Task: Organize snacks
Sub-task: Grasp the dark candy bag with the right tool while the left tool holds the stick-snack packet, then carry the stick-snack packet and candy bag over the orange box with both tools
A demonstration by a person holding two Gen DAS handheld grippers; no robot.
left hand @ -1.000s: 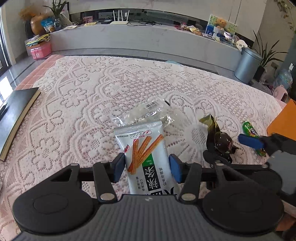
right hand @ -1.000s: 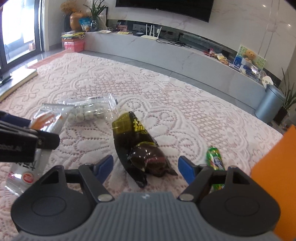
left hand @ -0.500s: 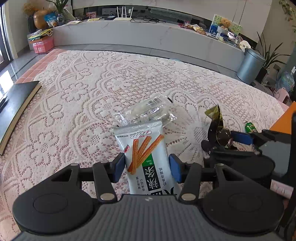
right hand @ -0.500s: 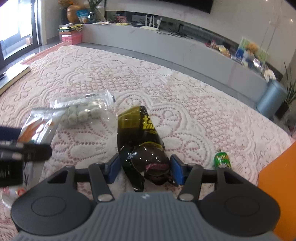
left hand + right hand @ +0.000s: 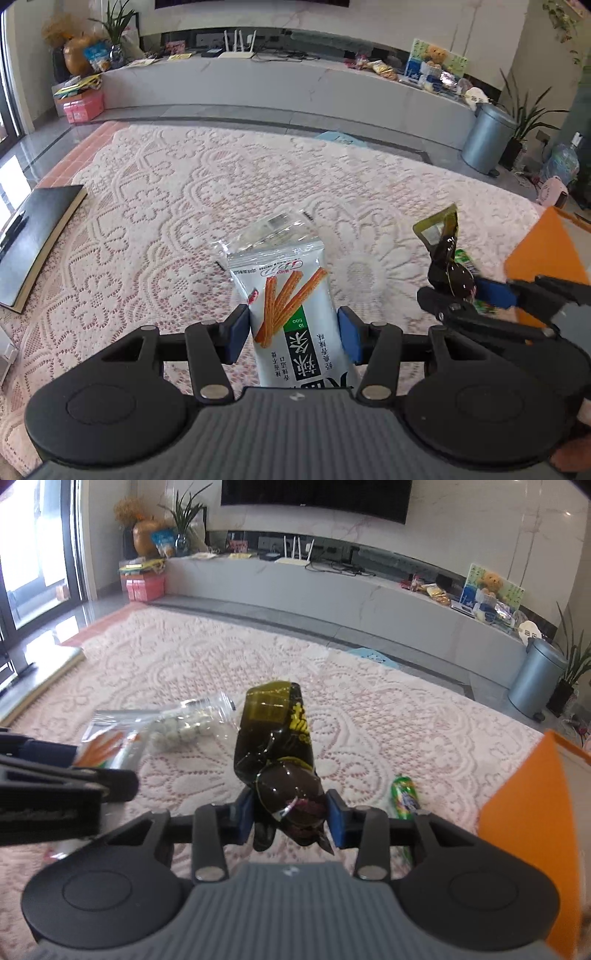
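Between the pads of my left gripper (image 5: 293, 330) sits the white stick-snack packet (image 5: 291, 314), pinched across its width and raised off the lace-covered tabletop (image 5: 177, 206). It is light, crinkly film that bends easily, so I judge a hold across the flat middle safer than one on the slick sealed end. My right gripper (image 5: 290, 814) has just been closing, and its pads now clamp the dark candy packet (image 5: 280, 753) at its bulging lower part, the thin top flap standing free ahead of the fingers. That glossy wrapper looks slippery and soft; the lump inside gives the pads something firm to bite.

Just beyond my left gripper lies one clear bag of small white sweets (image 5: 184, 725), flat on the lace. Beside my right gripper, to its right, lies one small green candy (image 5: 405, 796), and further right stands one orange box (image 5: 532, 834). That makes four snacks: two held, two lying loose.
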